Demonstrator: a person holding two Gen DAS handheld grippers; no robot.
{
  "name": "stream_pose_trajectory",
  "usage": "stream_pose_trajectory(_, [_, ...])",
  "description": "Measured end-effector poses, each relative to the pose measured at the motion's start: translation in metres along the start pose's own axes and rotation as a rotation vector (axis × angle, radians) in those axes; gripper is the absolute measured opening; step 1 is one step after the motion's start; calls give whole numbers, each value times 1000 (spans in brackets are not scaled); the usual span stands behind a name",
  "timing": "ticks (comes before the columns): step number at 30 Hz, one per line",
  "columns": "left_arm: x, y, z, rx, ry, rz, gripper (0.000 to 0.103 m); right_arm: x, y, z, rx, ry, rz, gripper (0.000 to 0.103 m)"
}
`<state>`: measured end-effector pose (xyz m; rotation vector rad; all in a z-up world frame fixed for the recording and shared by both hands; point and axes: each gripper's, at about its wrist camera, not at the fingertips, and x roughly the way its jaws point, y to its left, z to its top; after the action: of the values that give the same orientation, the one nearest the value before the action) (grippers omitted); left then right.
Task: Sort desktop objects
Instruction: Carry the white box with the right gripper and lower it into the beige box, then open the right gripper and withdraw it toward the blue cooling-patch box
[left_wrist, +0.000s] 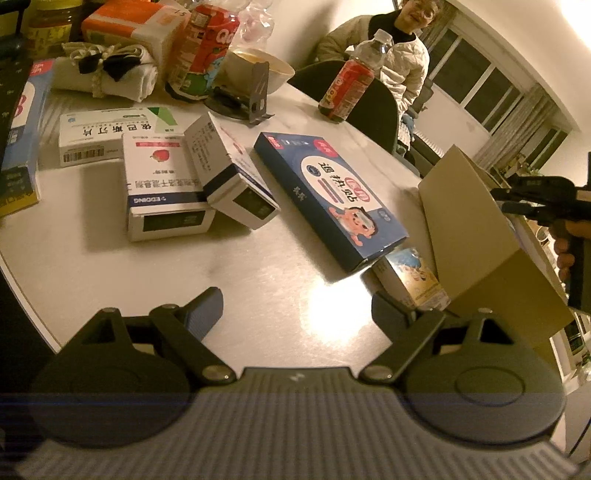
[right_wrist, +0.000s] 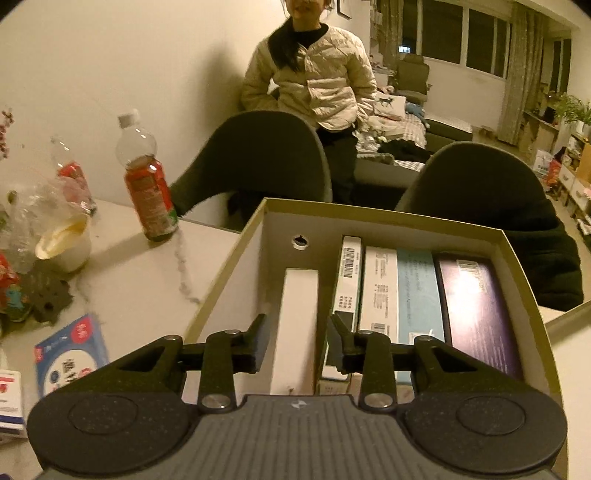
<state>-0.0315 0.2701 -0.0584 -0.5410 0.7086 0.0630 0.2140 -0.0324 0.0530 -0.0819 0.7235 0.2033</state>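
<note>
- Right wrist view: your right tongs (right_wrist: 297, 341) hang half-open over the cardboard box (right_wrist: 384, 216), straddling a white carton (right_wrist: 297, 321) without gripping it; four cartons stand packed beside it.
- Left wrist view: your left tongs (left_wrist: 295, 314) gape wide, empty, over the table (left_wrist: 258, 273).
- Left of the cardboard box, the blue box (left_wrist: 328, 195) and three white medicine boxes (left_wrist: 162, 184) lie loose, seemingly awaiting sorting.

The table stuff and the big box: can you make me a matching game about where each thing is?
Things:
1. white box
2. blue cartoon box
3. red-label bottle
4. purple box

Places:
A. lying flat on the table
B. standing on the table
C. between the right gripper's fingers
D. at the right end inside the cardboard box

Pairs: 1-C, 2-A, 3-B, 4-D
</note>
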Motion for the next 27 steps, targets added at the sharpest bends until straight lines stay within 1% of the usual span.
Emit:
stream_pose_trajectory(5, [-4, 0, 2, 3, -15, 17, 89, -17, 2, -5, -16, -33, 40, 42])
stream_pose_trajectory(15, [-16, 15, 7, -8, -52, 98, 88, -50, 15, -25, -62, -98, 146, 45])
stream_pose_trajectory(21, [-21, 22, 11, -11, -69, 132, 88, -65, 27, -36, -85, -125, 202, 46])
stream_pose_trajectory(25, [-26, 27, 22, 4, -98, 167, 88, -75, 36, -42, -102, -143, 241, 47])
stream_pose_trajectory(27, [-30, 28, 31, 36, -111, 182, 88, -80, 41, -45, -111, -153, 260, 49])
